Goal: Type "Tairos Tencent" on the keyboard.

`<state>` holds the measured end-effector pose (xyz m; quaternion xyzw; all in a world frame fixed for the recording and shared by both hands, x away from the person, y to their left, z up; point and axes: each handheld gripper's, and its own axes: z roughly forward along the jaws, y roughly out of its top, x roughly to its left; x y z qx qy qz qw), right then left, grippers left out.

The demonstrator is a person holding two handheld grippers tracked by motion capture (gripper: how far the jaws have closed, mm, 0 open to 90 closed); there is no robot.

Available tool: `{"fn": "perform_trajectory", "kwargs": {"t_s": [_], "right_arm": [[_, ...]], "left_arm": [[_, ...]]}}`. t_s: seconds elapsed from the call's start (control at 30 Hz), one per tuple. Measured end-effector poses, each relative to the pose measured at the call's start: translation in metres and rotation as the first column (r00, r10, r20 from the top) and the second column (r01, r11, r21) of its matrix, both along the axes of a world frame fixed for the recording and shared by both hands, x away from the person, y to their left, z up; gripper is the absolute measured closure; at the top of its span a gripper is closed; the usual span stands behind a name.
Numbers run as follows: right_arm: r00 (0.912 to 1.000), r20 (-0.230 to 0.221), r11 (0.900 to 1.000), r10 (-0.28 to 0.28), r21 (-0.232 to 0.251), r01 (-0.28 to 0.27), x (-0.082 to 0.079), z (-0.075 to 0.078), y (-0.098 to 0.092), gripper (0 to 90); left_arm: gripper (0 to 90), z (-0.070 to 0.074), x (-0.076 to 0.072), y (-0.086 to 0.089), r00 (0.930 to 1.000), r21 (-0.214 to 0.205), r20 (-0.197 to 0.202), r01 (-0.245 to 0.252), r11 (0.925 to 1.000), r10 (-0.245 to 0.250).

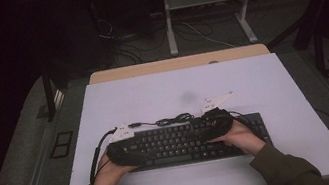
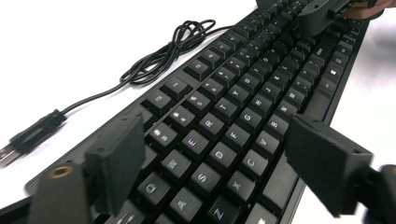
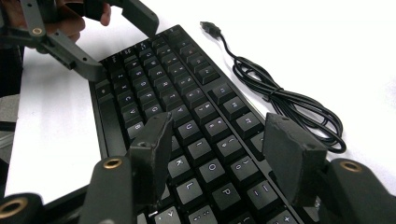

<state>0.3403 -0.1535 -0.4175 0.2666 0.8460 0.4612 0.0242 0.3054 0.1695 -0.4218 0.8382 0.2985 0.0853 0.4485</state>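
A black keyboard (image 1: 181,143) lies flat near the front of the white table (image 1: 177,90). Its thin black cable (image 1: 172,119) lies coiled just behind it and ends in a loose USB plug (image 1: 133,125). My left gripper (image 1: 137,153) hovers over the keyboard's left end. In the left gripper view its jaws (image 2: 219,163) stand apart above the letter keys (image 2: 243,93), pressing on nothing. My right gripper (image 1: 211,127) hangs over the right half. In the right gripper view it (image 3: 222,149) stands open above the keys (image 3: 173,79), with the left gripper (image 3: 123,51) at the far end.
Bare white tabletop stretches behind and to both sides of the keyboard. A wooden strip (image 1: 178,63) borders the table's far edge. Beyond it stand the grey legs of another desk (image 1: 169,25), with loose cables on the dark floor (image 1: 203,30).
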Motion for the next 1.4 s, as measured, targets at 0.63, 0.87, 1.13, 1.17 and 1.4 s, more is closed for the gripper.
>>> {"fn": "perform_trajectory", "kwargs": {"t_s": [0.63, 0.87, 1.13, 1.17, 1.4], "right_arm": [[1.0000, 0.007, 1.0000, 0.002, -0.001, -0.002, 0.000, 0.000, 0.000, 41.9], [1.0000, 0.008, 1.0000, 0.001, -0.002, -0.001, 0.000, 0.000, 0.000, 41.9], [1.0000, 0.007, 1.0000, 0.001, -0.003, 0.000, 0.000, 0.000, 0.001, 41.9], [1.0000, 0.007, 1.0000, 0.000, -0.003, 0.000, 0.000, -0.001, 0.001, 41.9], [1.0000, 0.007, 1.0000, 0.000, -0.005, 0.000, 0.000, -0.001, 0.001, 41.9]], "left_arm": [[87.5, 0.001, 0.003, 0.014, 0.9999, 0.008, -0.016, 0.000, 1.0000, 0.000], [89.0, -0.002, 0.004, 0.010, 0.9993, 0.028, -0.032, 0.018, 0.9994, -0.018], [89.0, -0.008, 0.006, 0.005, 0.9981, 0.053, -0.052, 0.037, 0.9979, -0.034], [89.0, -0.009, 0.006, 0.004, 0.9979, 0.054, -0.056, 0.035, 0.9979, -0.032], [89.0, -0.012, 0.007, 0.001, 0.9973, 0.064, -0.060, 0.046, 0.9969, -0.042]]}}
